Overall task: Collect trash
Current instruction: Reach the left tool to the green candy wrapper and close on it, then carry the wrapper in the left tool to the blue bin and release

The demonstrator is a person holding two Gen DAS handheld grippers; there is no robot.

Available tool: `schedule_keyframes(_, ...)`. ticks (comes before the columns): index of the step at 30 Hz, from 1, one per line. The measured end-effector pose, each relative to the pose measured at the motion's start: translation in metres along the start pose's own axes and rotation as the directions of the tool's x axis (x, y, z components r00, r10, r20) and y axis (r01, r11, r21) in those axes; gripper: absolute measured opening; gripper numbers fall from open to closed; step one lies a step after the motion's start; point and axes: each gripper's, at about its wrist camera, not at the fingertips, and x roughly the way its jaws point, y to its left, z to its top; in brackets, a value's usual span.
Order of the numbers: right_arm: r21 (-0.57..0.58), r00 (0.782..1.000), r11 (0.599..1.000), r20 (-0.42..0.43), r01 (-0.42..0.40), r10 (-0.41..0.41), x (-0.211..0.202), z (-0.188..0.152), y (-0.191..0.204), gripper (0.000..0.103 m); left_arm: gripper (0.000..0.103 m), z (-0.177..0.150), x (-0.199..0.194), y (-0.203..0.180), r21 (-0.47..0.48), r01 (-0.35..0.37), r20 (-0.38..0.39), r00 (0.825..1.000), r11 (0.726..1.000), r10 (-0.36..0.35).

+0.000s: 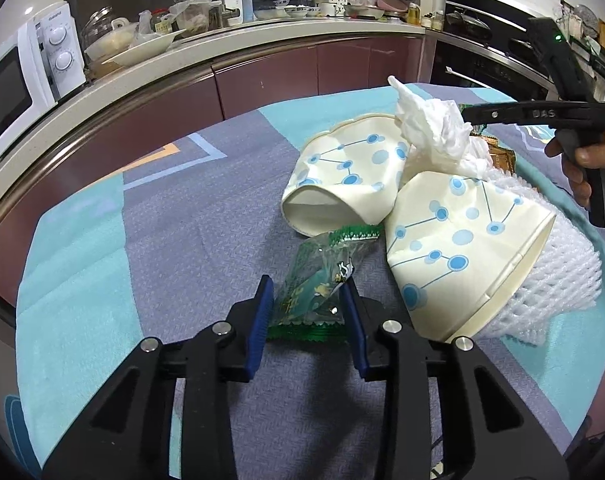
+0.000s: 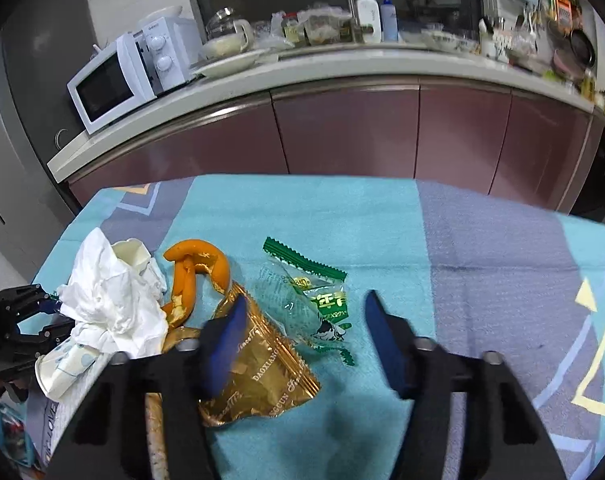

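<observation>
Left hand-held gripper (image 1: 308, 300) pinching green wrapper (image 1: 314, 292); right hand-held gripper (image 2: 302, 332) spread over gold "DAOXIANGCUN" wrapper (image 2: 262, 372).

Both wrist views close, angled down over the table (image 1: 82, 240) — shared: crumpled tissue (image 1: 434, 128), kitchen counter (image 1: 230, 46)

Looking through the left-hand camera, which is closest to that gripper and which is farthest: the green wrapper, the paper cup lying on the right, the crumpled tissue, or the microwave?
1. Green wrapper: between the left gripper's blue fingers.
2. Paper cup: just right of the fingers, on its side.
3. Crumpled tissue: farther back on the right, behind the cups.
4. Microwave: far left, on the counter beyond the table.
</observation>
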Motion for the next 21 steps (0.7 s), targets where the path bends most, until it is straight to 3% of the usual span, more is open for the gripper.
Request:
schedule_keyframes(2,0.013,1.0,1.0,-0.016,-0.005,0.005,0.004,0.0,-0.003,0.015,0.033,-0.001,-0.003,0.001,-0.007,0.002,0.005,1.0,1.0,-0.002)
schedule_keyframes(6,0.042,0.999,0.999,-0.011,-0.029,0.03,0.001,-0.002,-0.007,0.003,0.029,-0.005,-0.01,0.006,-0.037,0.024,0.021,1.0,0.999,-0.024)
schedule_keyframes(7,0.041,1.0,0.999,-0.007,-0.031,0.031,-0.001,-0.003,-0.007,0.001,0.019,-0.006,-0.012,0.008,-0.043,0.032,0.023,0.999,0.999,-0.031)
schedule_keyframes(8,0.042,1.0,0.999,0.0,-0.025,0.025,-0.003,-0.002,-0.007,0.0,0.017,-0.006,-0.013,0.009,-0.046,0.037,0.027,0.999,0.998,-0.036)
schedule_keyframes(15,0.063,0.995,0.998,0.094,-0.023,0.017,-0.04,-0.001,-0.005,0.0,0.015,-0.015,-0.031,0.017,-0.102,0.053,0.062,0.997,0.993,-0.046)
schedule_keyframes(21,0.042,0.983,0.995,0.162,-0.094,0.086,-0.077,-0.003,0.018,0.0,0.015,-0.026,-0.07,0.028,-0.149,0.054,0.134,0.99,0.987,-0.034)
